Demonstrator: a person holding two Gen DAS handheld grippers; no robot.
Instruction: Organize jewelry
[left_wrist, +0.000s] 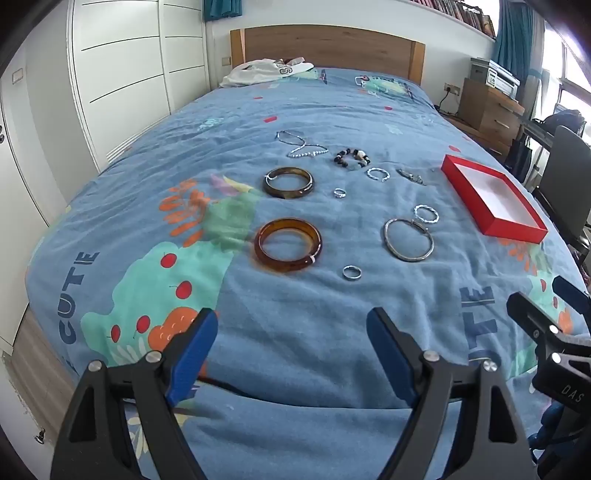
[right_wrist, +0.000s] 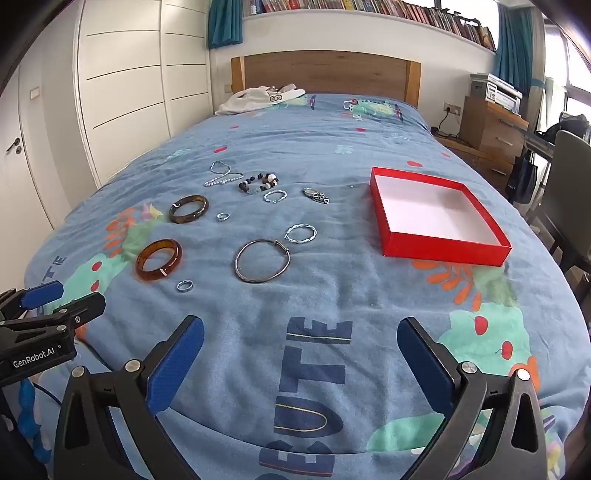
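Nothing had yet gone into the shallow red cardboard box with a white lining (right_wrist: 436, 218), which sat empty on the right of the blue patterned bedspread (right_wrist: 332, 302) as I held both tools back at the foot of the bed. My left gripper (left_wrist: 291, 347) and right gripper (right_wrist: 301, 354) each had their blue-padded fingers (right_wrist: 177, 363) spread wide, holding nothing.

Spread flat and mostly apart, I judged for easy single picks, lay the jewelry: a translucent amber bangle (left_wrist: 288, 245) nearest my left tool, a darker brown-green bangle (left_wrist: 289, 182) beyond it, a thin silver hoop bangle (right_wrist: 262, 266) with a twisted silver bracelet (right_wrist: 301, 233) just beside it, and a small plain silver ring (right_wrist: 184, 285) closest of all. Farther off were a silver bead chain (left_wrist: 301, 144) and a dark beaded bracelet (right_wrist: 260, 182). I reckoned the box stood open on the right so that hand could drop pieces in.
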